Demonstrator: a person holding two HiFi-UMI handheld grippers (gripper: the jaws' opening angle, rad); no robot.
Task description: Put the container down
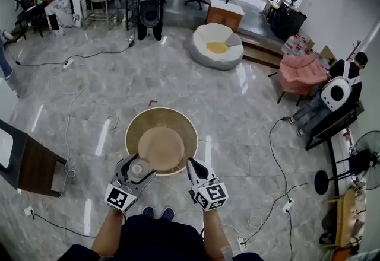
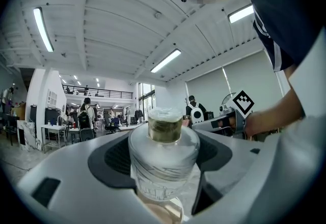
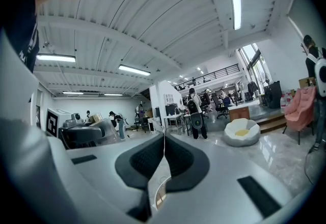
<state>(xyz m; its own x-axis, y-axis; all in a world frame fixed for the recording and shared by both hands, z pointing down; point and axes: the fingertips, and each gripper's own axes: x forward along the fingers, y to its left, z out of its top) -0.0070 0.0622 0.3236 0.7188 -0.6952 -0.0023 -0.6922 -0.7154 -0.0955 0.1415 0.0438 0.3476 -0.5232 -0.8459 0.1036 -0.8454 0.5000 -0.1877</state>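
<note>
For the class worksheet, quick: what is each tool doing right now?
Left tool: closed on a clear jar.
Right tool: closed, holding nothing.

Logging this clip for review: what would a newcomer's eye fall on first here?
First, the clear container clamped in the tongs of the left gripper, seen in the head view at the near left edge of a big round tan basin on the marble floor. Next, the right gripper beside it, its tongs shut on nothing.

Two tools (image 1: 141, 169) (image 1: 192, 165), one container (image 2: 163, 152), apparently one round table (image 1: 169, 146).
</note>
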